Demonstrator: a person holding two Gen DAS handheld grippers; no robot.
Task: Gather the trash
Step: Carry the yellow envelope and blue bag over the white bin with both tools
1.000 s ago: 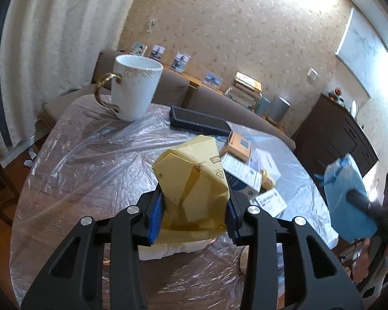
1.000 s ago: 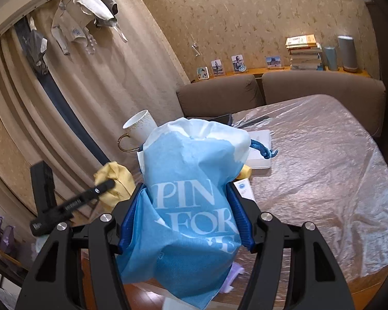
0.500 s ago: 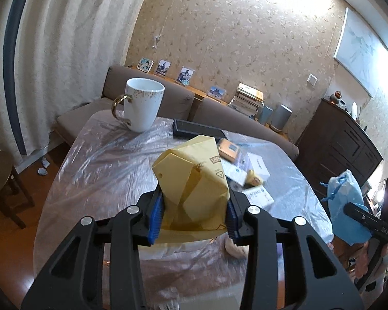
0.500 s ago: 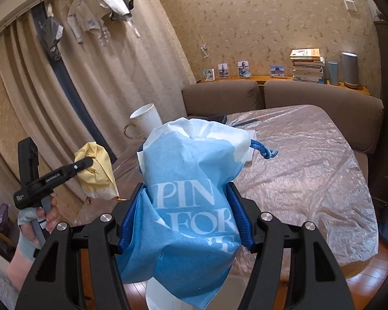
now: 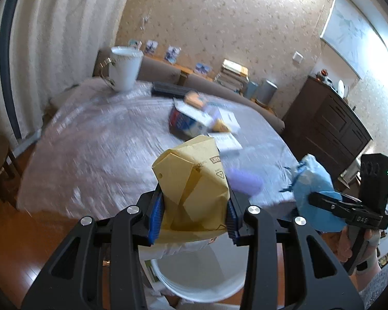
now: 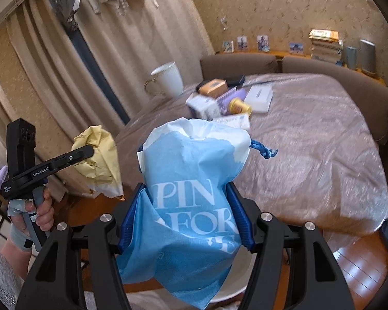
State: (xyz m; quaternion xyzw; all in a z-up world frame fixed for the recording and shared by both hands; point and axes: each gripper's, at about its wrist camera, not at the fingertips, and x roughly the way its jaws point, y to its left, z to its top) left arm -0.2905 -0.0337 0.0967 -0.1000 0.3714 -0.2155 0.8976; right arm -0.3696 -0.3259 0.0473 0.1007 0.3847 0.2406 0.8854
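Two handheld grippers each carried a piece of trash beside a round table [image 5: 95,155] wrapped in clear plastic. The left gripper [image 5: 192,214] was clamped tight on a crumpled yellow paper bag [image 5: 194,186], its blue pads [image 5: 155,214] pressing the bag from both sides, while the right gripper [image 6: 186,214] was closed at a middling width around a blue-and-white bag [image 6: 191,201] printed with white letters, the bag bulging above and below the pads. Both bundles hung off the near edge of the table, over a white bin [image 5: 201,279] whose rim showed on the wooden floor just under the fingers. In the right wrist view a hand [image 6: 36,214] held the left tool by its grip, with the yellow bag well clear of the tabletop. On the table sat a white mug [image 5: 124,69] with a gold handle, a dark flat case [image 5: 170,90], and a loose cluster of small boxes and papers [image 5: 201,118]. Motion blur smeared much of the tabletop.
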